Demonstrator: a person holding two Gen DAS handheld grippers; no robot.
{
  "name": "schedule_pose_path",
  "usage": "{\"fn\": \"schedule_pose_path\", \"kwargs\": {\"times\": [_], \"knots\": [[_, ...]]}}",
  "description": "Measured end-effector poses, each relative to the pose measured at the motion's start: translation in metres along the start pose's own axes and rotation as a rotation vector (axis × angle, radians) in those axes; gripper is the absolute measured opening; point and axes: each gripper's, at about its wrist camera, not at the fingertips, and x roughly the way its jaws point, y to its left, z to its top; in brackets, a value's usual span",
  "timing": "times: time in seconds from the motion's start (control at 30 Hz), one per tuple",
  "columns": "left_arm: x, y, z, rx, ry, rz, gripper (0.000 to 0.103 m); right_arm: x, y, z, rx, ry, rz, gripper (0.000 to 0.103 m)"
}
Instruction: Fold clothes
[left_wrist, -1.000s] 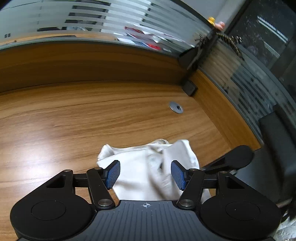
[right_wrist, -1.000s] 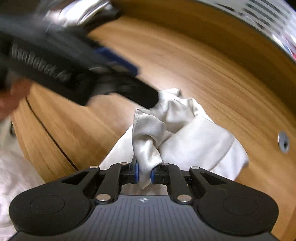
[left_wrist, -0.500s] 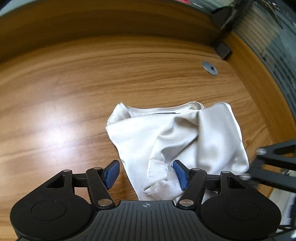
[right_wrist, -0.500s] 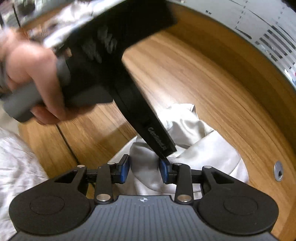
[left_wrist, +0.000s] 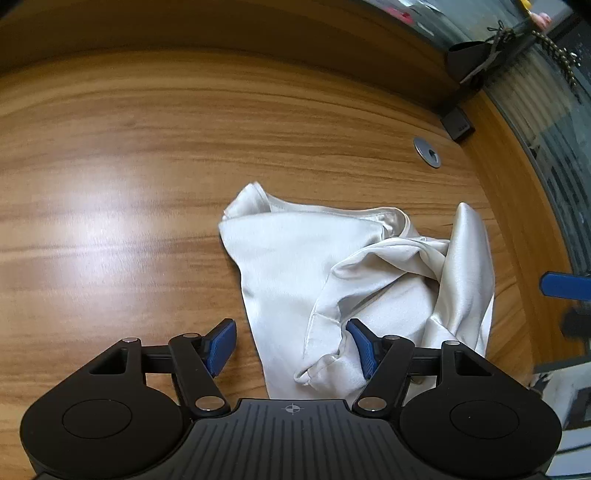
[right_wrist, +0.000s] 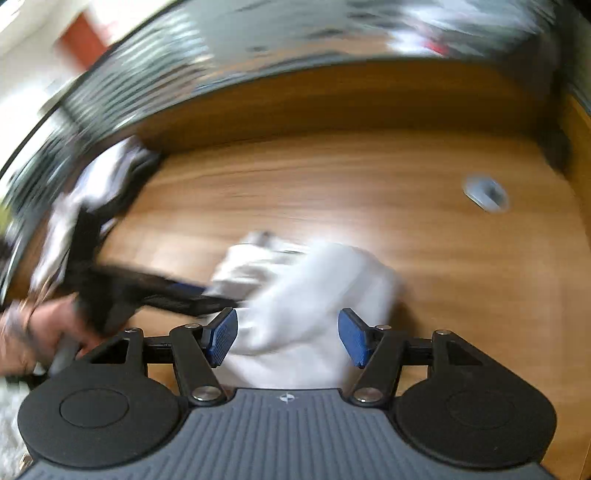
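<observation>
With our left gripper (left_wrist: 291, 345) apart over the cloth (left_wrist: 354, 280) and our right gripper (right_wrist: 288, 341) opening empty above it, we should pinch one clean hem edge, not the bunch

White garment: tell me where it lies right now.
In the left wrist view the white garment lies crumpled on the wooden desk, right of centre, just below the round metal grommet.

We see wooden desk (left_wrist: 147, 184) – glossy, glare patch at left. Silver cable grommet (left_wrist: 427, 152) set in desktop near far right corner. Black bracket (left_wrist: 457, 122) just beyond grommet, at desk corner. Striped glass partition (left_wrist: 535, 96) behind desk – braided cord (left_wrist: 554, 48) hanging there.
</observation>
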Motion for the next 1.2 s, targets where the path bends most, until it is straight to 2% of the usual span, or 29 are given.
{"fn": "schedule_pose_path", "kwargs": {"times": [0.1, 0.2, 0.47, 0.6, 0.7, 0.8, 0.87, 0.93, 1.03, 1.13, 1.17, 1.2], "knots": [[0.0, 0.001, -0.001, -0.014, 0.006, -0.006, 0.07, 0.017, -0.044, -0.011, 0.176, 0.009, -0.012, 0.068], [0.0, 0.002, -0.001, -0.019, 0.007, 0.0, 0.073, 0.033, -0.076, -0.017, 0.274, 0.021, 0.014, 0.068], [-0.005, 0.002, -0.004, -0.077, 0.014, 0.011, 0.073, 0.1, -0.114, -0.023, 0.389, 0.086, 0.055, 0.068], [-0.026, -0.011, -0.005, -0.06, -0.031, 0.025, 0.072, 0.111, -0.094, -0.012, 0.31, 0.099, 0.135, 0.068], [-0.055, -0.028, -0.007, -0.025, -0.1, 0.014, 0.072, 0.112, -0.069, -0.003, 0.191, 0.104, 0.133, 0.066], [-0.072, -0.047, -0.007, -0.013, -0.144, -0.05, 0.072, 0.113, -0.051, 0.001, 0.105, 0.11, 0.118, 0.064], [-0.068, -0.06, -0.006, -0.013, -0.136, -0.09, 0.071, 0.113, -0.044, 0.002, 0.067, 0.113, 0.114, 0.064], [-0.054, -0.07, -0.005, -0.016, -0.108, -0.094, 0.067, 0.113, -0.038, 0.003, 0.038, 0.117, 0.114, 0.064], [-0.032, -0.081, -0.003, -0.023, -0.059, -0.051, 0.064, 0.111, -0.034, 0.005, 0.019, 0.12, 0.132, 0.064], [-0.021, -0.086, -0.004, -0.059, -0.055, -0.023, 0.044, 0.104, -0.033, 0.007, 0.004, 0.119, 0.159, 0.064], [-0.021, -0.087, -0.004, -0.074, -0.066, -0.026, 0.027, 0.103, -0.033, 0.007, 0.003, 0.117, 0.178, 0.064], [-0.025, -0.087, -0.005, -0.085, -0.085, -0.034, 0.006, 0.102, -0.032, 0.007, 0.001, 0.115, 0.194, 0.064]]}}
